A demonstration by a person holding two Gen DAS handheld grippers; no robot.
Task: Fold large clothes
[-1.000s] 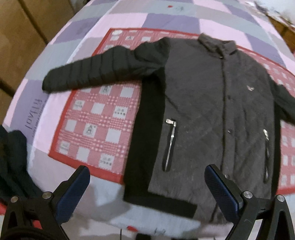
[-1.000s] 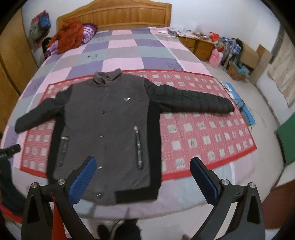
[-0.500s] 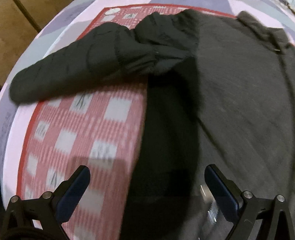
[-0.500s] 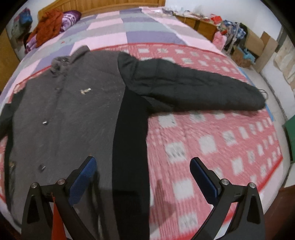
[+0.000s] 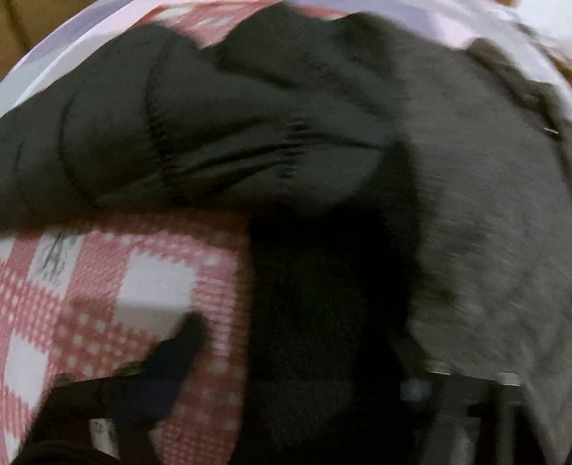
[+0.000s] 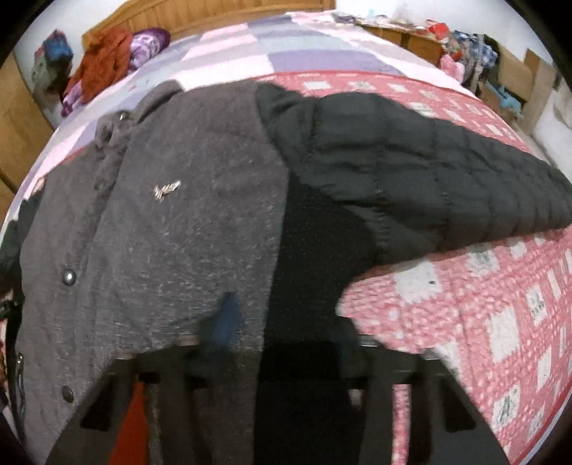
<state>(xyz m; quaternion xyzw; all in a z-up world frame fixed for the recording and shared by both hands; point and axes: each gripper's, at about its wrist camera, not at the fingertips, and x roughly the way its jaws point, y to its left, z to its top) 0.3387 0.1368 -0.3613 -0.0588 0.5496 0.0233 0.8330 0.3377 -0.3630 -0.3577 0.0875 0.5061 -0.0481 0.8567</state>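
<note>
- While a second earlier the whole jacket (image 6: 186, 229) had lain spread in both views, it now filled them at close range, buttoned front up on the red-checked blanket (image 6: 482, 322) across the bed (image 6: 250, 46), collar at the far end.
- Both grippers had dropped from high above the near hem to the black side panels just below the armpits, which I judged to be the start of the first fold, each side to be carried inward.
- The left gripper (image 5: 296, 361) had gone from wide apart to roughly half, its jaws closing with the black side panel (image 5: 321, 304) between them; blur hid whether the pads yet pressed.
- The right gripper (image 6: 286, 325) had narrowed further, its jaws closing astride the seam of grey front and black panel; contact could not be told there either.
- Only the left wrist view showed the puffy left sleeve (image 5: 143, 136) bunched at the shoulder.
- Only the right wrist view showed the metal chest emblem (image 6: 166, 189), the snaps, the right sleeve (image 6: 447, 179) stretched out to the right, the wooden headboard (image 6: 214, 14), and clothes piled at the far left.
</note>
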